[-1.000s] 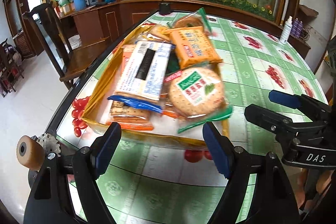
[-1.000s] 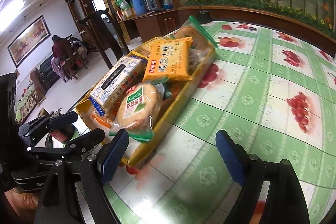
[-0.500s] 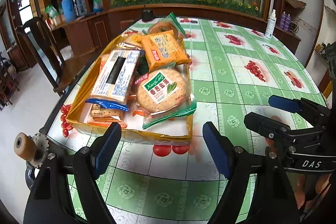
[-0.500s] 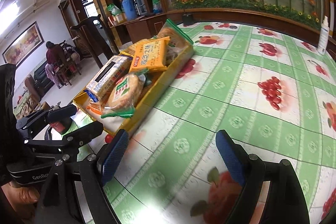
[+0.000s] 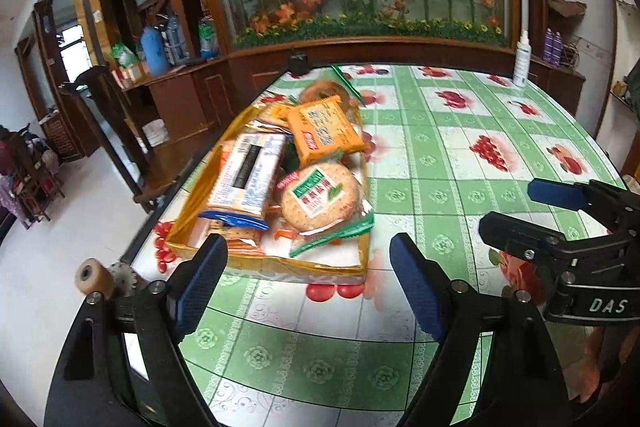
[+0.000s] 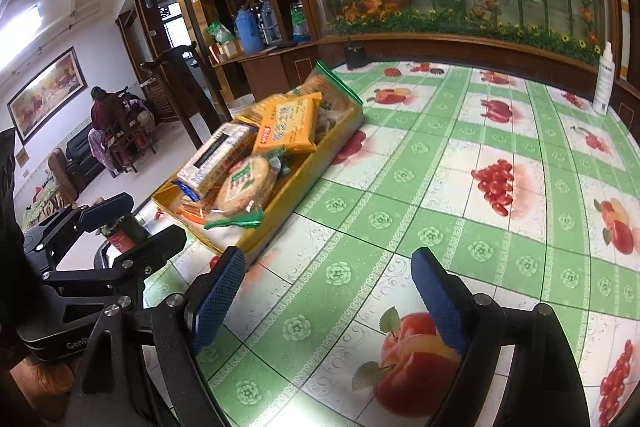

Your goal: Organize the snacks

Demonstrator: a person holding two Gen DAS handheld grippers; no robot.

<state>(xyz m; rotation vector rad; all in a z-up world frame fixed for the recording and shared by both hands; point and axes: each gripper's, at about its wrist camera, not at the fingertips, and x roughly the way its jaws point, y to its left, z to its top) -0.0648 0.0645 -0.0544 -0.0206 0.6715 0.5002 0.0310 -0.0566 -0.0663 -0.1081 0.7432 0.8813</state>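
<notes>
A shallow yellow tray (image 5: 280, 263) (image 6: 304, 171) sits near the table's left edge, piled with snack packs: a round cracker pack (image 5: 320, 195) (image 6: 245, 183), an orange biscuit pack (image 5: 325, 131) (image 6: 289, 125), a white and blue cracker box (image 5: 246, 173) (image 6: 212, 157) and a bagged pack at the far end (image 5: 325, 89). My left gripper (image 5: 308, 281) is open and empty, just short of the tray's near wall. My right gripper (image 6: 328, 297) is open and empty over the tablecloth, right of the tray.
The table has a green and white fruit-print cloth (image 6: 460, 187). A white spray bottle (image 5: 522, 59) (image 6: 604, 79) stands at the far right edge. A small black object (image 6: 355, 55) stands at the far edge. A wooden chair (image 5: 120, 131) stands left of the table.
Both grippers have pulled back and up from the tray, which now looks smaller and farther off. Both stay open and empty. The snacks have not moved.
</notes>
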